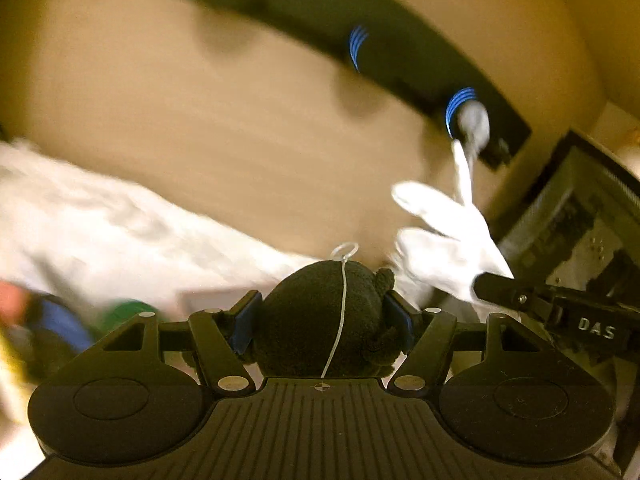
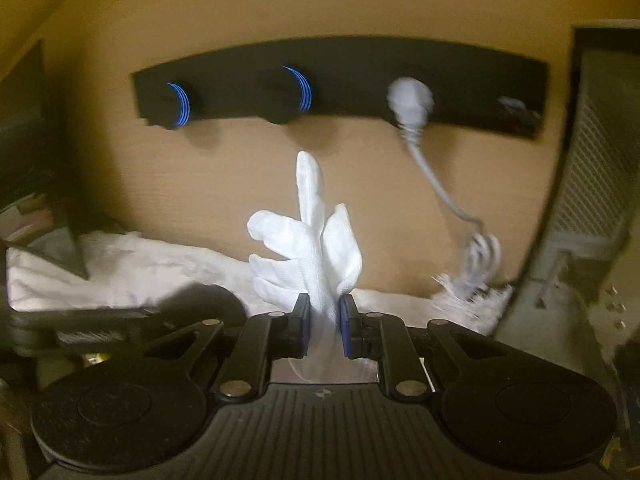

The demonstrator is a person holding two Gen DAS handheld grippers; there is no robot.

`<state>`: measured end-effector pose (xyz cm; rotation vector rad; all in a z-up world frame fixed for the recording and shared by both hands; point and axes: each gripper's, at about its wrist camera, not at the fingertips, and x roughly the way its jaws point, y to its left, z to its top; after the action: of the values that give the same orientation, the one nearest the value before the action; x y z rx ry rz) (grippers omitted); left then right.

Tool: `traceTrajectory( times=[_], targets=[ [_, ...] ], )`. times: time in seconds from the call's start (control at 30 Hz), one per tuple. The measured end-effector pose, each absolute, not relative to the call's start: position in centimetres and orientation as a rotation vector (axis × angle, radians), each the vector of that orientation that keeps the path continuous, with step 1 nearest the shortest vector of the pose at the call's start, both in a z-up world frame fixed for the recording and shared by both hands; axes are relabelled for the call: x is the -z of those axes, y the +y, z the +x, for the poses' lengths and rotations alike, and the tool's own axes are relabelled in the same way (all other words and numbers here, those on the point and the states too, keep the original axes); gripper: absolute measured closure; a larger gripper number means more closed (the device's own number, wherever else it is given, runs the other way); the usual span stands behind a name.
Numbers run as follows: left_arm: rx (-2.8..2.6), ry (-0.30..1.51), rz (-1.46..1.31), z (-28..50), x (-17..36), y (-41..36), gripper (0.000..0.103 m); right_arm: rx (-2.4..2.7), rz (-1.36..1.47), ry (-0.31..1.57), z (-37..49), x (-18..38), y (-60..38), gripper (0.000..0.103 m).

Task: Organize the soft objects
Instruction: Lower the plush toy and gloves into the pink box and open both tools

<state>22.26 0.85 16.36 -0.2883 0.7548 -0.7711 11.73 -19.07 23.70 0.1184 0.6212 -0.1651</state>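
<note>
My left gripper [image 1: 322, 320] is shut on a black plush toy [image 1: 316, 320] with a thin white loop string [image 1: 343, 256]. My right gripper [image 2: 324, 326] is shut on the cuff of a white glove [image 2: 308, 236], whose fingers stand up in front of a tan wall. The glove also shows in the left wrist view [image 1: 444, 240], held by the right gripper's fingers [image 1: 516, 294]. A black hook rail [image 2: 344, 80] with blue-ringed pegs [image 2: 302, 88] is on the wall ahead; it also shows in the left wrist view [image 1: 360, 32].
A grey plug with a cord [image 2: 412, 100] hangs on the rail's third peg. White fluffy cloth [image 2: 132, 272] lies below the wall. A grey ribbed unit [image 2: 592, 160] stands at the right. Blurred colourful items [image 1: 60, 328] lie at the left.
</note>
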Motion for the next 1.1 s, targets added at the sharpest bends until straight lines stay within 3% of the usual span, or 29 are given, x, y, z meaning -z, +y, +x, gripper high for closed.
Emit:
traceTrajectory(
  times=[0.1,0.17,0.27,0.57,0.73,0.8,1.1],
  targets=[
    [0.834,0.837,-0.266,23.4,-12.3,-3.6,0.029,0.190,0.141,0.641,11.3,-22.7,-20.4,0.088],
    [0.814,0.915,-0.080,23.6,-9.2,-7.4,0.035,0.207,0.141,0.666,11.1,-22.3,-20.2,0.088],
    [0.788,0.868,-0.007,22.9,-8.0,-9.3,0.035,0.219,0.138,0.693,11.7,-21.4,-20.3,0.088],
    [0.778,0.716,-0.093,19.8,-12.8,-1.5,0.037,0.155,0.235,0.788,15.0,-17.4,-20.1,0.087],
    [0.714,0.710,-0.173,18.5,-13.1,3.1,0.037,0.175,0.300,1.008,19.7,-10.6,-20.2,0.084],
    [0.702,0.725,-0.170,17.6,-13.2,4.5,0.037,0.210,0.227,0.981,20.6,-8.9,-19.5,0.082],
    [0.539,0.794,-0.230,14.9,-10.4,11.2,0.037,0.176,0.181,1.114,21.6,-10.3,-18.8,0.076]
  ],
)
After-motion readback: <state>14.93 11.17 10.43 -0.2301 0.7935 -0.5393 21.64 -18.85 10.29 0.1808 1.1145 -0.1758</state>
